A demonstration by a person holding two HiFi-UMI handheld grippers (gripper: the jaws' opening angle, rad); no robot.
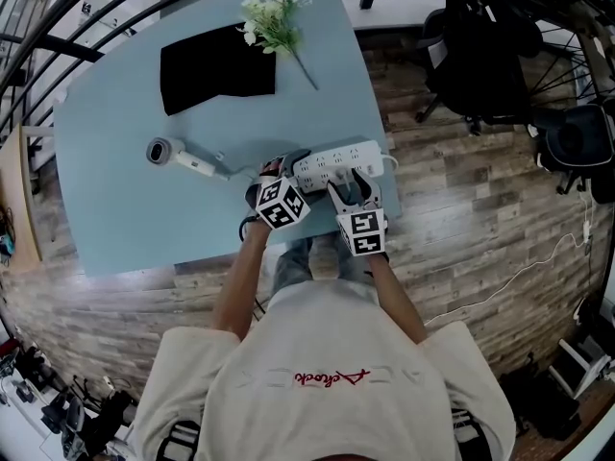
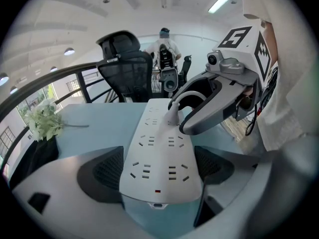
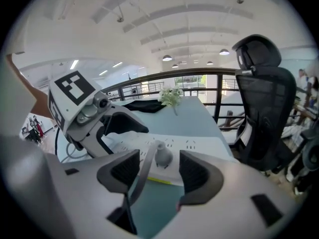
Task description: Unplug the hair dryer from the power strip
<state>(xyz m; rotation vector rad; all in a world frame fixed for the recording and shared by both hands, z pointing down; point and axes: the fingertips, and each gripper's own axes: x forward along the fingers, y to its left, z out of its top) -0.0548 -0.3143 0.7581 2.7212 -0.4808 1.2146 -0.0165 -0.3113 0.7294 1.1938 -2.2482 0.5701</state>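
A light blue table stands on a wood-plank floor. On its far part lie a black cloth and, at that cloth's right corner, a bunch of white flowers with the stem slanting toward the near side. Off the table's far right corner stands a black mesh office chair, a thin white cable trails over the floor to the right, and a dark railing runs behind the table

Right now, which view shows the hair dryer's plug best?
Right gripper view: the plug sits centred between the open tongs, seated in the power strip. Left gripper view shows it farther off; head view hides it.
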